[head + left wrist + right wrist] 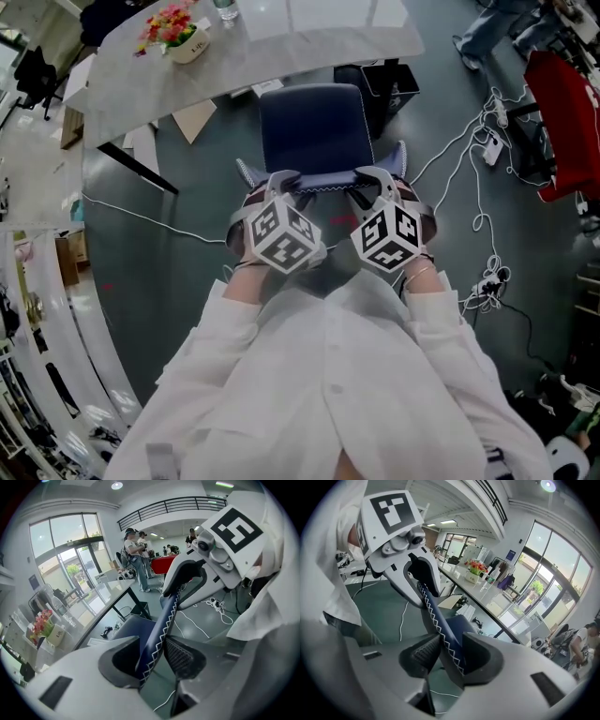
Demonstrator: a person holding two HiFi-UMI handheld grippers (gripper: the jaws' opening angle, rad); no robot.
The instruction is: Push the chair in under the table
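Note:
A navy chair (313, 129) with white zigzag stitching stands in front of me, its seat partly under the grey marble table (281, 42). My left gripper (282, 180) is shut on the left part of the backrest's top edge (163, 620), which runs up between the pads. My right gripper (374, 177) is shut on the right part of that same edge (438, 626). Each gripper shows in the other's view, the right gripper (188, 577) and the left gripper (420, 575), both clamped on the rim. The table edge (104, 606) (488, 603) lies beyond the seat.
A flower pot (180, 36) and a bottle (225, 9) stand on the table. Under it are a black bin (382, 82) and cardboard (193, 120). White cables (478, 187) trail over the floor at right, near a red object (567, 122). People (134, 555) stand far off.

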